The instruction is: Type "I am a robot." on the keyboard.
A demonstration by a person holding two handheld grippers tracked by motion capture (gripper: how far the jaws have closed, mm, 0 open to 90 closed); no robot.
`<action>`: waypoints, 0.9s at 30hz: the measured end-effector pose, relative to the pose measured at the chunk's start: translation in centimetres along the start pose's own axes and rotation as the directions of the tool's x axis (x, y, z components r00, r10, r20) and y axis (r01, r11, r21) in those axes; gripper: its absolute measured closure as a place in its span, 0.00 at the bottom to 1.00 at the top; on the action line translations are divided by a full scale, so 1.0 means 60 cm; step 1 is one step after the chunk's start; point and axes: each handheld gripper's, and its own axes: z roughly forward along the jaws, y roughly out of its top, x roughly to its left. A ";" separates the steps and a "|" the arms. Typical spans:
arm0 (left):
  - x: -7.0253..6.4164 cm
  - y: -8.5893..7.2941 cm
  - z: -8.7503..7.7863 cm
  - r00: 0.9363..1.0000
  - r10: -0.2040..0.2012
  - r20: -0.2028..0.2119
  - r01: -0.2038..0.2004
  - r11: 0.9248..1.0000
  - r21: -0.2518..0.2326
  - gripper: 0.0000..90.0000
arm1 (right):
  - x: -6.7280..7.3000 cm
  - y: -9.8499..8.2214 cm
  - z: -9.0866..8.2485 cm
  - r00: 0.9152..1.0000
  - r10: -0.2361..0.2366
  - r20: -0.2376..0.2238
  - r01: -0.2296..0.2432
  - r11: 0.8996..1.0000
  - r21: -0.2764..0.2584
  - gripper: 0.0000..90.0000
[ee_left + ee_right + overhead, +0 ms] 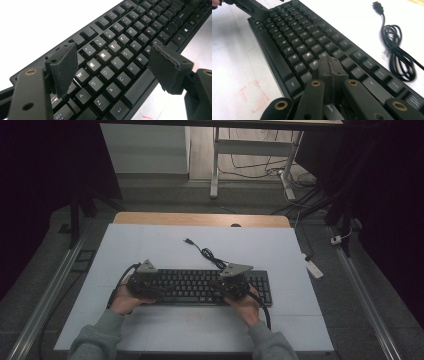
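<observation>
- The black keyboard (210,286) lies flat on the white table (150,245), near the person's edge, with both tools over it: the left tool (145,282) at the letter end, the right tool (234,282) toward the number-pad end.
- The left tool (112,65) is released, its pads (63,67) spread wide above the QWERTY rows and gripping nothing.
- The right tool (329,67) is clenched, jaws pressed together with nothing between them, tip down at the keys on the keyboard (294,47).
- Judged step: key pressing, the closed right tip acting as a finger. The next move calls for a short straight push on one key without clipping its neighbours.
- Room: bare table lies left, right and ahead. The coiled USB cable (207,252) lies behind the keyboard, apart from both tools; the table's near edge is just behind the hands.
</observation>
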 end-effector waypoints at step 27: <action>0.001 -0.001 0.002 1.000 0.012 0.008 -0.012 1.000 0.003 0.27 | -0.003 0.026 0.085 1.000 0.025 -0.004 -0.025 0.998 0.051 0.99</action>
